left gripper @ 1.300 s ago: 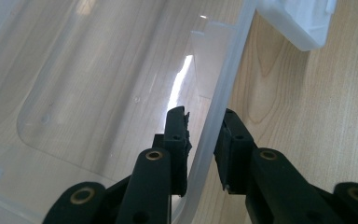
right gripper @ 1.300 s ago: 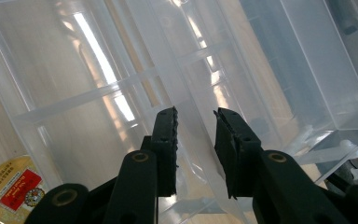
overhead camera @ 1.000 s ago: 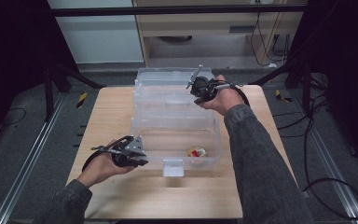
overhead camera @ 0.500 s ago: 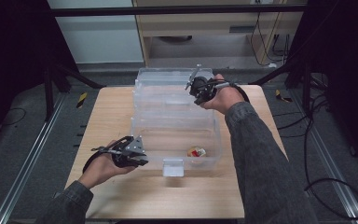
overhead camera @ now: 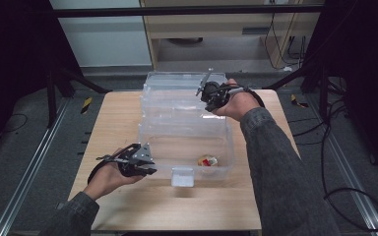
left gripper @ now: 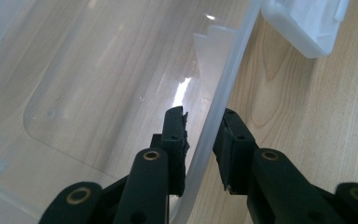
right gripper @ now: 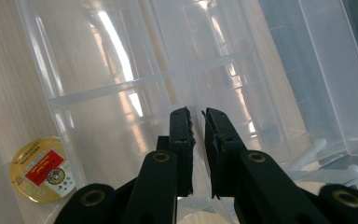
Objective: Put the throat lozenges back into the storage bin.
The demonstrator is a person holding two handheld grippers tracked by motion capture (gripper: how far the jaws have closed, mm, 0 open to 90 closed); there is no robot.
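left gripper (overhead camera: pixel 150 169): sitting at the clear bin's (overhead camera: pixel 187 132) front-left corner, jaws straddling its rim (left gripper: pixel 223 88), one inside, one outside, not quite pinching

clear bin: lying mid-table (overhead camera: pixel 123 206), white latch (overhead camera: pixel 182 177) at its front wall

round tin (overhead camera: pixel 207 161): resting inside the bin, front right

right gripper (overhead camera: pixel 207 94): jaws have just been closing, now clamping the raised lid's (right gripper: pixel 186 56) edge at the bin's back

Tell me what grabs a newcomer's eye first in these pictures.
A big clear plastic box sits mid-table on the wooden table, its lid swung open behind it. The left hand-held gripper straddles the box's near-left wall, and the right hand-held gripper, jaws just closing, pinches the lid's edge. Inside, near the front right corner, lies a small round gold tin with a red label.
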